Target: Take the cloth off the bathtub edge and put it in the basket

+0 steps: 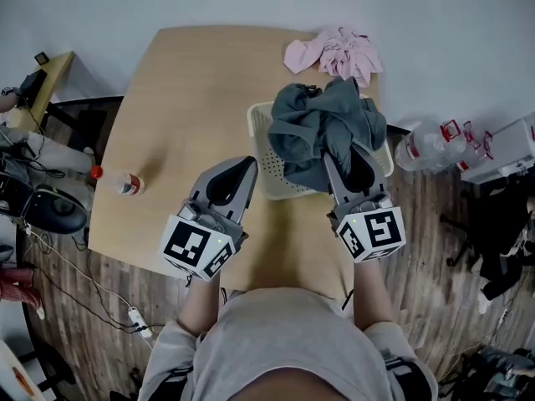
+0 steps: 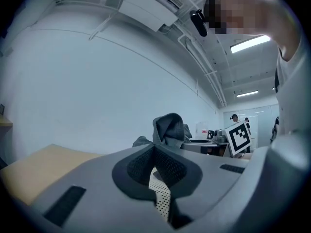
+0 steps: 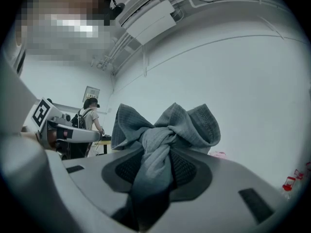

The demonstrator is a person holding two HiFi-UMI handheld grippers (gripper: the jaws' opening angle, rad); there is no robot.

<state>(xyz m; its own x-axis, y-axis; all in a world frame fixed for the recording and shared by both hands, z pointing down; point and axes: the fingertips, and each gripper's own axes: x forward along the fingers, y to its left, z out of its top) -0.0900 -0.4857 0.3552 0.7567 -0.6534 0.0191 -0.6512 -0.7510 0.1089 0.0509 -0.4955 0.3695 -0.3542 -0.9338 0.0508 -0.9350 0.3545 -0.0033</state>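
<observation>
Placing step: right hand-held gripper (image 1: 349, 164) pinches cloth (image 1: 322, 128) over basket (image 1: 258, 134). Left hand-held gripper (image 1: 236, 170) is pressed together, empty. Next: lower and release, probably.

Bottle (image 1: 124, 182) left, pink cloth (image 1: 334, 54) behind basket (image 1: 262, 150)

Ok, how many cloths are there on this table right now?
2. A grey cloth bunched over the basket, and a pink cloth at the table's far edge. Others could be hidden under the grey one.
</observation>
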